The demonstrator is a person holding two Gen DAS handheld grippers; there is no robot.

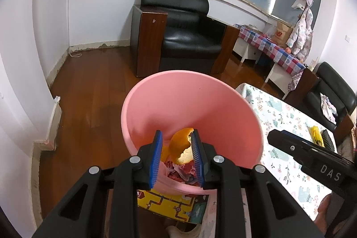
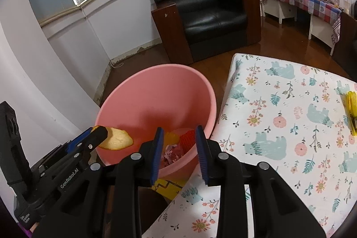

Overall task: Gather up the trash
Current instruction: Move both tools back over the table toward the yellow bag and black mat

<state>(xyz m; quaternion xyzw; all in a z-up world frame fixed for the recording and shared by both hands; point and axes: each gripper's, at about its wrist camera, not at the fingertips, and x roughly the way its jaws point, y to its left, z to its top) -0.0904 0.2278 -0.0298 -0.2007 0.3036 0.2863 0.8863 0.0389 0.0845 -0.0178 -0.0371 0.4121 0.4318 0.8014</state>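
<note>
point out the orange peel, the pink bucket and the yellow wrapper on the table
orange peel (image 1: 181,144), left wrist view, on its orange outer skin
pink bucket (image 1: 191,104), left wrist view, on the bare inner wall
yellow wrapper (image 2: 350,110), right wrist view, on its yellow middle

**Plastic, peel, leather and cloth**

The pink bucket (image 1: 200,99) looks like smooth, matt plastic. The orange peel (image 1: 181,145) shows a dimpled skin and pale pith. The armchair (image 2: 209,8) is glossy black leather with wooden sides; the tablecloth (image 2: 290,117) is printed cloth.
</note>
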